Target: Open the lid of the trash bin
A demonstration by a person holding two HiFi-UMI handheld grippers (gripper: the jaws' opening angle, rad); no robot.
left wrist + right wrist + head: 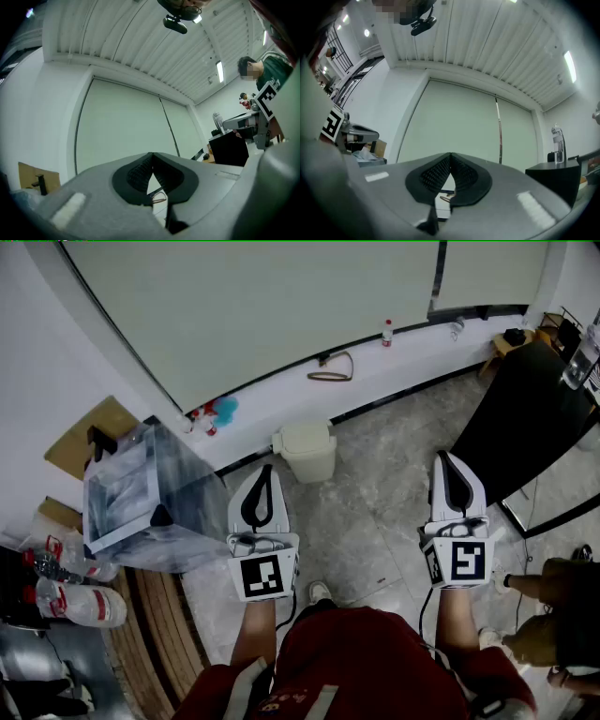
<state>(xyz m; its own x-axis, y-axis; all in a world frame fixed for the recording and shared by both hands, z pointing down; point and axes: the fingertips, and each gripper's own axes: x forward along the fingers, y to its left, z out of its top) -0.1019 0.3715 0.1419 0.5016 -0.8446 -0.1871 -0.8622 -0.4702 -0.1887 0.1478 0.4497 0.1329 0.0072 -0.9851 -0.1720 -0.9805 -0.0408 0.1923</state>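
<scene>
The stone floor (375,521) ahead lies open up to the trash bin (305,451), which stands against a low white ledge (412,357). A clear plastic box (141,498) crowds in just beside the left gripper (266,471). A black table (525,413) hems in the side near the right gripper (448,459).

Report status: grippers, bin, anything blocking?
Left gripper, right gripper: jaws shut, empty. Trash bin ahead, lid down, untouched. Nothing seen in the way.
</scene>
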